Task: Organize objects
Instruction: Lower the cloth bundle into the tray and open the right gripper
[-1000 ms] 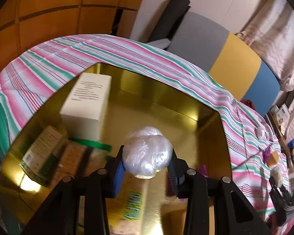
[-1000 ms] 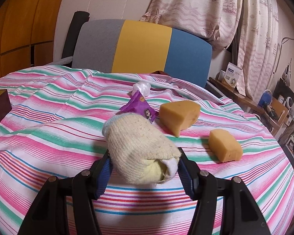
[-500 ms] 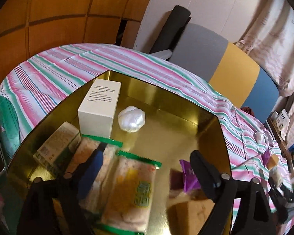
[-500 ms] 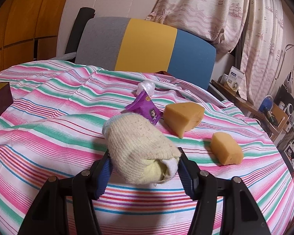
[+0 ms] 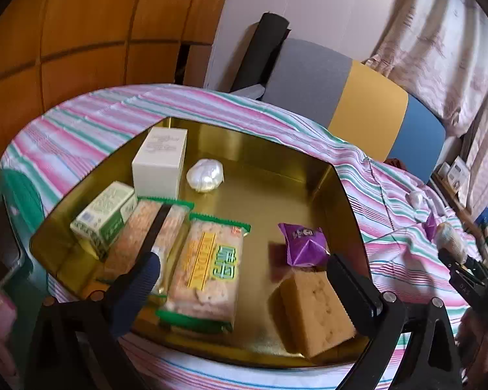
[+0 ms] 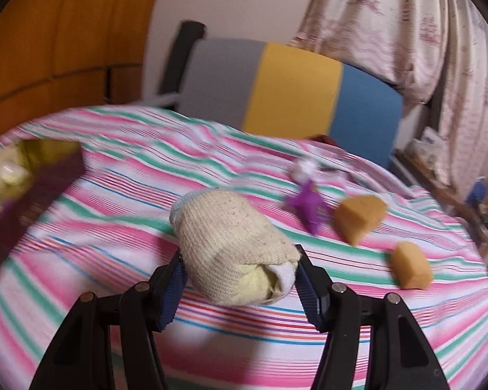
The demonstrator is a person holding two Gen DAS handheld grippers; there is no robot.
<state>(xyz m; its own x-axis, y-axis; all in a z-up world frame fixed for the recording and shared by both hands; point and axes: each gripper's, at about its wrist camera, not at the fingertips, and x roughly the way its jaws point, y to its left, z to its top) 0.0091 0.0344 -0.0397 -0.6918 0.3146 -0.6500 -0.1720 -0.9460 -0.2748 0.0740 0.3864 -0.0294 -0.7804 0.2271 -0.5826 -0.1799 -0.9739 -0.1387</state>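
Observation:
My left gripper point(image 5: 244, 276) is open and empty above the near side of a gold tray point(image 5: 328, 175). In the tray lie a white plastic ball point(image 5: 206, 175), a white box point(image 5: 161, 159), a green carton point(image 5: 104, 216), two snack packs point(image 5: 208, 269), a purple packet point(image 5: 304, 239) and a tan sponge point(image 5: 315, 312). My right gripper point(image 6: 239, 276) is shut on a rolled cream sock point(image 6: 234, 247) above the striped cloth. The tray's corner point(image 6: 48, 159) shows at the left of the right wrist view.
On the striped bedspread point(image 6: 114, 201) lie two tan sponges point(image 6: 359, 216) point(image 6: 411, 269), a purple packet point(image 6: 307, 206) and a small white ball point(image 6: 304, 167). A grey, yellow and blue chair back point(image 6: 296, 91) stands behind. Shelves with clutter are at the right.
My left gripper let go of the white plastic ball into the tray, opened and pulled back and up. My right gripper, holding the sock, swung left so the tray came into view.

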